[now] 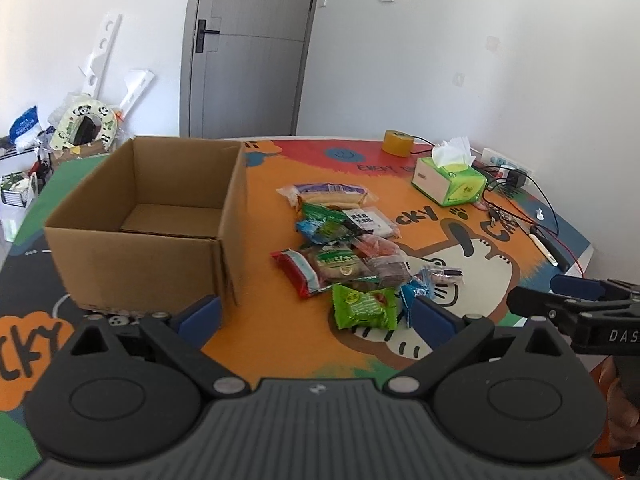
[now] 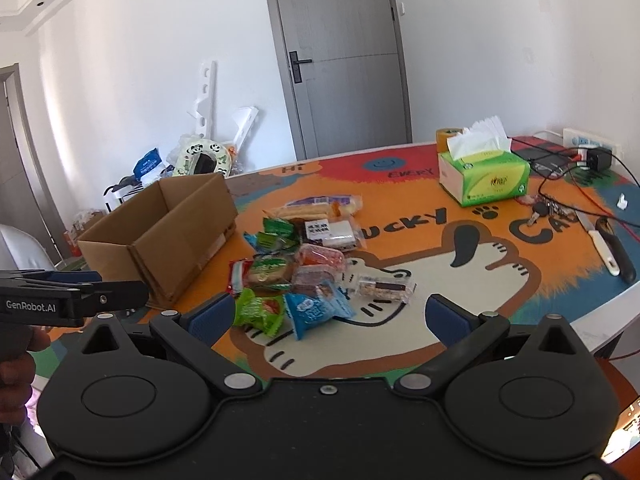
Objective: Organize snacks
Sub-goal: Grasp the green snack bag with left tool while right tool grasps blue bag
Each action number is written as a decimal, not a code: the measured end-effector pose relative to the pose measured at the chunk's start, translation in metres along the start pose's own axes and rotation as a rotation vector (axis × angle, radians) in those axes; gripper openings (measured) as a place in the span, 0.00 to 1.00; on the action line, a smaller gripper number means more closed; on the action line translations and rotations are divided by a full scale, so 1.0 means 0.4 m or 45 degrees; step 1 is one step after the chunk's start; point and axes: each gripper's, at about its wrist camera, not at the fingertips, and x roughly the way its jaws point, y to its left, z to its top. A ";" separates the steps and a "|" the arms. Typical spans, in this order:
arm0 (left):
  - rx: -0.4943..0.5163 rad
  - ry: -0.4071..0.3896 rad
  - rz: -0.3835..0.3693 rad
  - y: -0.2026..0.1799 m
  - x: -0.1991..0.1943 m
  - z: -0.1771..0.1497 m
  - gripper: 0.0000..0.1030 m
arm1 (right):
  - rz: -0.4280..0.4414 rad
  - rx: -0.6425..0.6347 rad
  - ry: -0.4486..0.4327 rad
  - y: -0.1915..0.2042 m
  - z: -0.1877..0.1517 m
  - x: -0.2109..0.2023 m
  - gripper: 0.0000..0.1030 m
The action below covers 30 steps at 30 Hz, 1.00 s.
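A: So, how far along?

B: Barely begun, I'd judge. Left tool and right tool both gape wide, holding nothing.

A: The snacks?

B: All piled mid-frame on the worktop; the box, centre-left, looks empty.
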 end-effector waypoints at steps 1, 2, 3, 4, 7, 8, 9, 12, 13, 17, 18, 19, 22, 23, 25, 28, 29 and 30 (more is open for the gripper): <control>-0.004 0.006 -0.005 -0.003 0.011 -0.001 0.98 | -0.002 0.007 0.003 -0.006 -0.003 0.005 1.00; -0.004 0.011 -0.009 -0.006 0.021 -0.002 0.98 | -0.001 0.016 0.004 -0.013 -0.007 0.010 1.00; -0.001 0.018 -0.016 -0.008 0.030 -0.004 0.98 | 0.003 0.025 0.006 -0.020 -0.010 0.015 1.00; 0.004 0.026 -0.025 -0.013 0.040 -0.004 0.98 | 0.006 0.032 0.009 -0.025 -0.012 0.021 1.00; 0.019 0.032 -0.051 -0.027 0.068 -0.009 0.95 | 0.006 0.050 0.030 -0.046 -0.021 0.045 0.99; 0.020 0.042 -0.053 -0.032 0.082 -0.010 0.92 | 0.005 0.057 0.039 -0.052 -0.024 0.053 0.99; 0.018 0.055 -0.056 -0.037 0.095 -0.010 0.89 | 0.004 0.067 0.052 -0.058 -0.026 0.063 0.98; 0.017 0.077 -0.076 -0.047 0.129 -0.010 0.83 | 0.009 0.105 0.078 -0.079 -0.034 0.088 0.90; 0.021 0.080 -0.083 -0.050 0.138 -0.010 0.82 | 0.010 0.114 0.086 -0.084 -0.035 0.096 0.90; 0.022 0.110 -0.094 -0.060 0.182 -0.007 0.76 | 0.027 0.129 0.105 -0.097 -0.036 0.121 0.85; 0.019 0.120 -0.097 -0.060 0.192 -0.007 0.74 | 0.031 0.136 0.106 -0.100 -0.036 0.127 0.83; 0.017 0.130 -0.096 -0.061 0.203 -0.007 0.73 | 0.037 0.142 0.108 -0.104 -0.034 0.132 0.82; 0.014 0.146 -0.084 -0.059 0.233 -0.006 0.68 | 0.060 0.150 0.128 -0.106 -0.030 0.154 0.78; 0.010 0.152 -0.085 -0.059 0.244 -0.006 0.66 | 0.065 0.150 0.132 -0.107 -0.028 0.161 0.77; 0.010 0.165 -0.090 -0.059 0.260 -0.006 0.63 | 0.078 0.146 0.142 -0.103 -0.027 0.175 0.77; 0.021 0.179 -0.098 -0.062 0.275 -0.008 0.58 | 0.101 0.144 0.162 -0.096 -0.024 0.199 0.75; 0.023 0.191 -0.102 -0.061 0.282 -0.009 0.55 | 0.109 0.143 0.166 -0.095 -0.022 0.207 0.74; 0.017 0.210 -0.106 -0.058 0.288 -0.011 0.53 | 0.118 0.140 0.170 -0.092 -0.021 0.213 0.74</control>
